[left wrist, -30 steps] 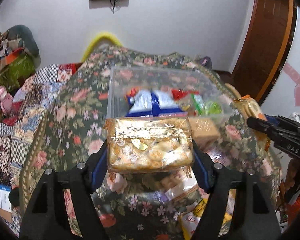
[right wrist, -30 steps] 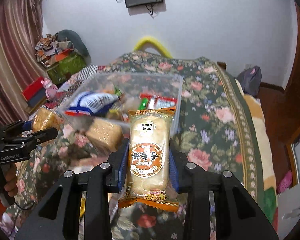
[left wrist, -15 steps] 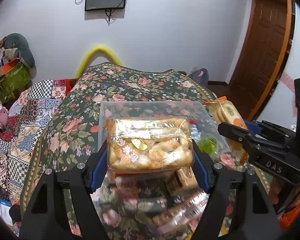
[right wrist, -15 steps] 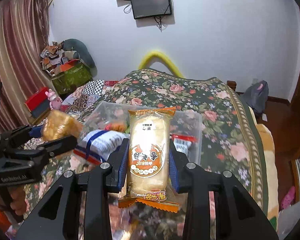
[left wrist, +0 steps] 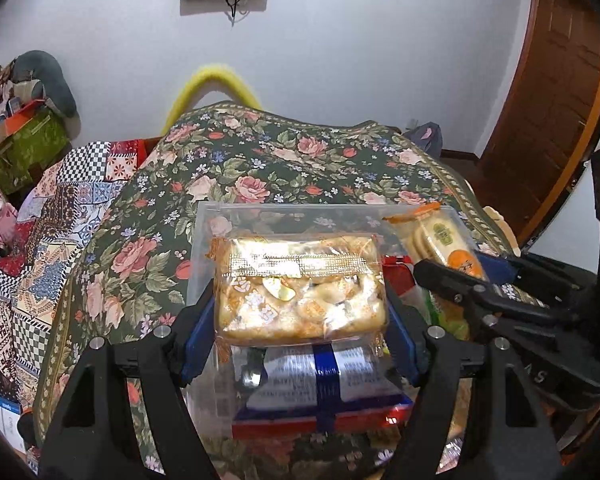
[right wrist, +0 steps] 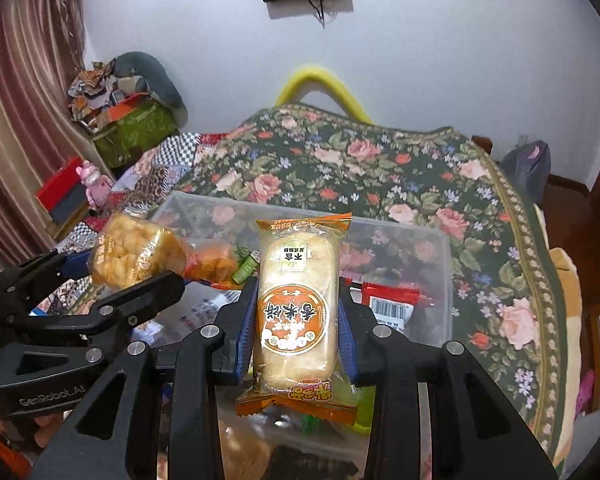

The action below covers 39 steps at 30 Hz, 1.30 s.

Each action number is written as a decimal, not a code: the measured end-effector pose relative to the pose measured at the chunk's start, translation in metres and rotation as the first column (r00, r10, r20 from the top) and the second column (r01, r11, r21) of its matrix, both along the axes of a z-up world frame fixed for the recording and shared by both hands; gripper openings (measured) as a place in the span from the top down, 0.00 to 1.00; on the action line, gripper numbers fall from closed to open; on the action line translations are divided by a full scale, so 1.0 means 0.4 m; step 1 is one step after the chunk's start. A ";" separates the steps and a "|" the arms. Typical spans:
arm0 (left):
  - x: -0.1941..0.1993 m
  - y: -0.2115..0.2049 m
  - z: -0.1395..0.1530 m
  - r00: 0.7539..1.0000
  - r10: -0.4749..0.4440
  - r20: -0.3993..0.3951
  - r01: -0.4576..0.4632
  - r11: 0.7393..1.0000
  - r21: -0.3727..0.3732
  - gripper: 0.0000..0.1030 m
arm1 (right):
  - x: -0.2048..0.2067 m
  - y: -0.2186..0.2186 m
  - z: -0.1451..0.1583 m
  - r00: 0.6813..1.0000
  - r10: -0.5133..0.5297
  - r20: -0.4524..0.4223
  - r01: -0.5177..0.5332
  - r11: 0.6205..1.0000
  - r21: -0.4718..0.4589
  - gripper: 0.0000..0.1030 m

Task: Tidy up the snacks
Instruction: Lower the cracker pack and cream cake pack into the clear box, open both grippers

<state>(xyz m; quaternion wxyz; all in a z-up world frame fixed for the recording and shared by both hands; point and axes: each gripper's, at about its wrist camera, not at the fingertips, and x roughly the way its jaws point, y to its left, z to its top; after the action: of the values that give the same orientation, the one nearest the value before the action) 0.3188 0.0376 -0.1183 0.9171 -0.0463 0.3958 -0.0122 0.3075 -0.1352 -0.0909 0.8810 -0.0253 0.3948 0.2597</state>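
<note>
Both grippers now over the bin [left wrist: 204, 240], nearer than before: left gripper [left wrist: 300, 320] clamps cracker bag [left wrist: 300, 296], right gripper [right wrist: 296, 316] clamps rice-cake pack [right wrist: 296, 300]; release looks next.

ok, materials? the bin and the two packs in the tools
Bin: looks like clear, slightly frosted rigid plastic; the floral cloth shows through its walls.
Pack in the left tool: glossy clear film with a gold foil-like strip; glare on it, pieces visible inside.
Pack in the right tool: thin clear film, printed orange, crimped ends; pale cakes show through.
</note>
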 end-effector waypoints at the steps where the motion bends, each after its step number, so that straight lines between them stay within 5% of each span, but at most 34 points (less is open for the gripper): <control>1: 0.008 0.001 -0.003 1.000 0.000 -0.004 0.000 1.000 -0.001 0.29 | 0.006 0.003 -0.006 1.000 0.000 -0.009 0.000 1.000 -0.002 0.69; 10: 0.046 0.014 -0.032 0.999 0.008 -0.049 -0.009 1.000 -0.019 0.28 | 0.029 0.011 -0.032 0.999 -0.012 -0.051 0.011 1.000 -0.025 0.68; 18: 0.008 0.024 -0.007 0.999 -0.024 -0.039 0.022 0.998 -0.056 0.26 | 0.004 -0.018 -0.003 0.999 -0.021 -0.033 0.021 1.000 -0.009 0.47; 29: -0.150 0.021 0.073 0.997 -0.067 0.031 0.068 0.998 -0.019 0.22 | -0.123 -0.072 0.071 0.997 -0.003 0.072 0.005 1.000 -0.018 0.40; 39: -0.307 -0.021 -0.018 0.986 -0.159 -0.049 0.158 0.987 -0.019 0.19 | -0.267 -0.125 -0.013 1.000 0.016 -0.015 -0.016 1.000 -0.019 0.39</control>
<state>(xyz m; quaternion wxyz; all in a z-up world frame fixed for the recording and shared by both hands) 0.1961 0.0292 -0.1255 0.9025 -0.0219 0.4212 -0.0869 0.2007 -0.1854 -0.0961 0.8755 -0.0350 0.4036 0.2632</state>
